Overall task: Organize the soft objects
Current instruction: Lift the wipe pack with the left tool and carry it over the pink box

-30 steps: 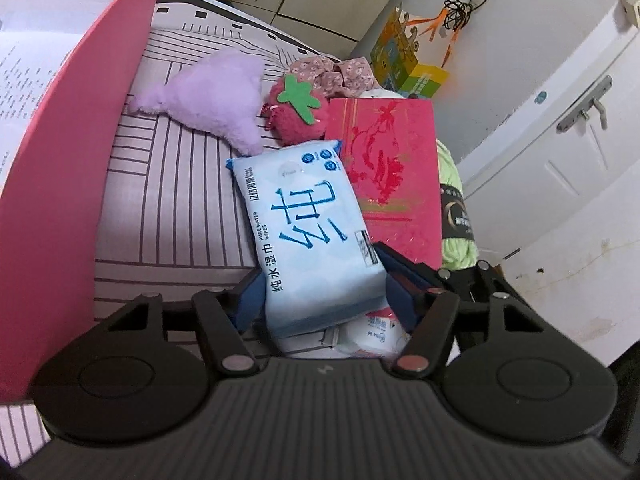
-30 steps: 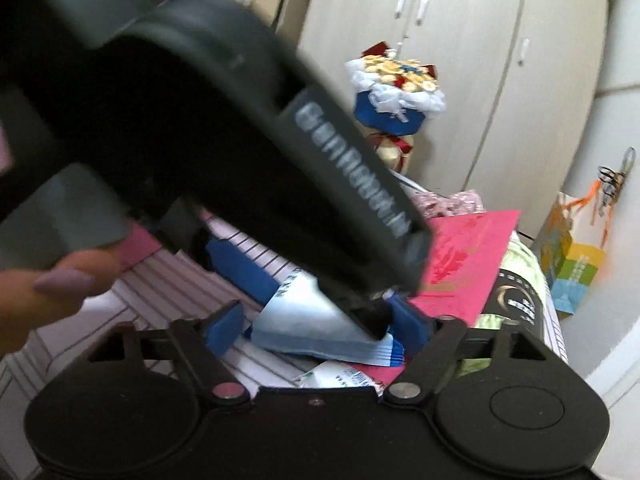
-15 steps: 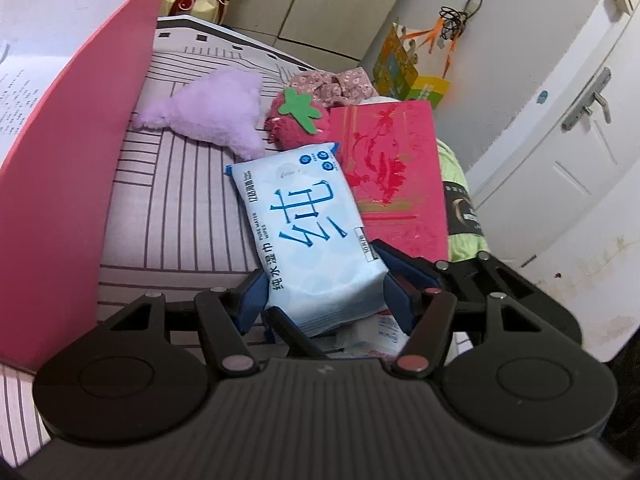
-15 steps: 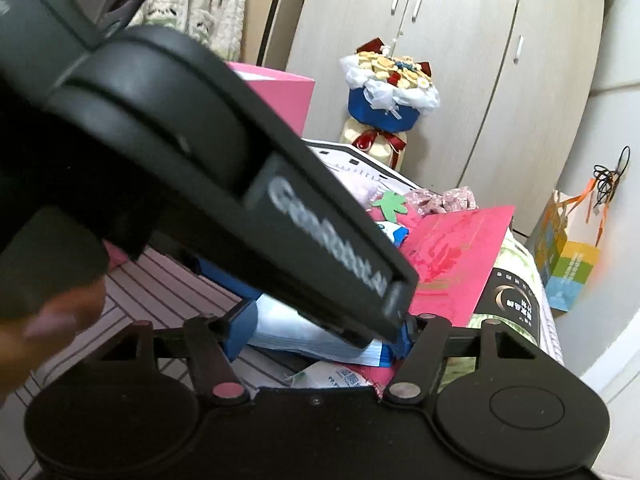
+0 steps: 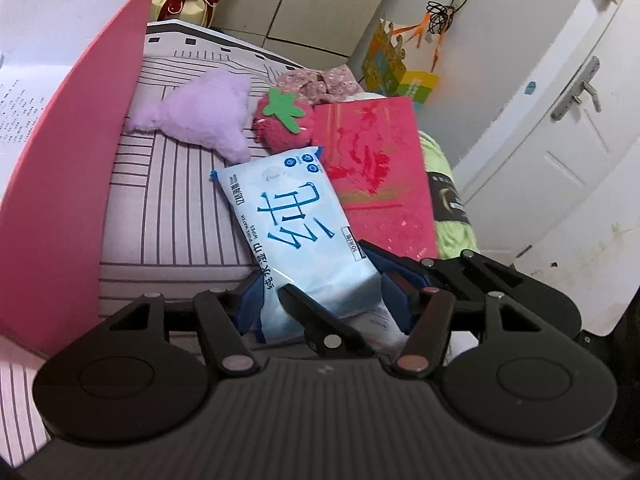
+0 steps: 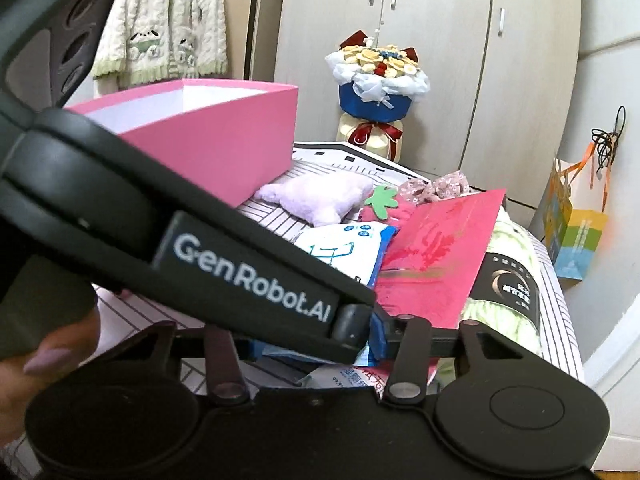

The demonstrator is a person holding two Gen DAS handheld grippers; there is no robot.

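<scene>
A light-blue pack of wet wipes (image 5: 296,216) stands tilted off the striped cloth, its near end between the blue pads of my left gripper (image 5: 322,300), which grips it while its jaws close a little. In the right wrist view the left gripper's black body crosses in front, and the pack (image 6: 344,244) shows beyond it. My right gripper (image 6: 316,344) sits just below, its jaws closing around the pack's near end. The left gripper hides whether its pads press. A purple plush (image 5: 204,120) and a strawberry plush (image 5: 280,120) lie farther back.
An open pink box (image 5: 60,184) stands at the left. A red card (image 5: 376,172) leans over a green yarn skein (image 5: 452,216) at the right. A second white pack (image 6: 352,380) lies under the grippers. A floral scrunchie (image 5: 320,82) and a bouquet (image 6: 376,80) are behind.
The right gripper's jaws have narrowed, and one of its black fingers now lies across the pack's near end in the left wrist view. The left gripper still holds the pack.
</scene>
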